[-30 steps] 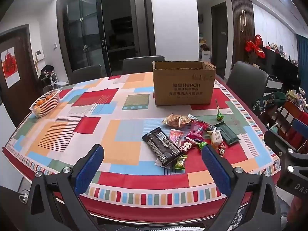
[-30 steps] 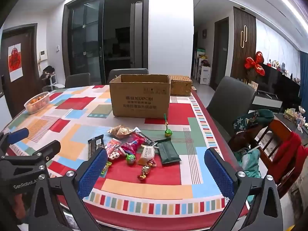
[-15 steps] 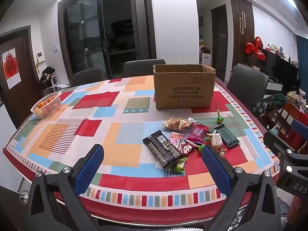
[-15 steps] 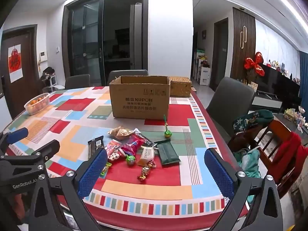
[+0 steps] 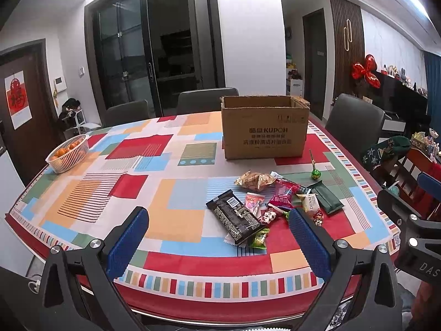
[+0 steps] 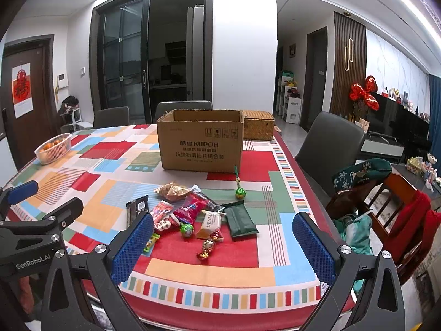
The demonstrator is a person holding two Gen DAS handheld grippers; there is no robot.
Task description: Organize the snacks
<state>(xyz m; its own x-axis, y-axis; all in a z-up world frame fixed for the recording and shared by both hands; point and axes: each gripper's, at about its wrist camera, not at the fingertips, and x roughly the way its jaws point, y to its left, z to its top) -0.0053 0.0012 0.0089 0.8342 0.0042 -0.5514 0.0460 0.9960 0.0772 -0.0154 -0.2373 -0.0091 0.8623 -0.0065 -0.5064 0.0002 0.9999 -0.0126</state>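
Note:
A heap of small snacks lies near the table's front right: a black wafer pack [image 5: 234, 218], a red pouch [image 5: 284, 194], a dark green pack [image 5: 326, 199] [image 6: 239, 219], a tan bag [image 5: 255, 179] and a green lollipop [image 6: 240, 191]. Behind them stands an open cardboard box [image 5: 264, 129] [image 6: 201, 140]. My left gripper [image 5: 219, 245] hovers open at the front edge, left of the heap. My right gripper [image 6: 223, 244] is open too, just in front of the candies. Both hold nothing.
A white basket of oranges [image 5: 67, 153] sits at the table's far left. A wicker box [image 6: 259, 128] stands behind the carton. Dark chairs [image 6: 328, 143] ring the patterned tablecloth [image 5: 91, 193]. A wooden chair with red cloth [image 6: 405, 220] is at the right.
Both grippers have drifted slightly; the table and snacks sit a little lower and nearer in view. Nothing was picked up or moved.

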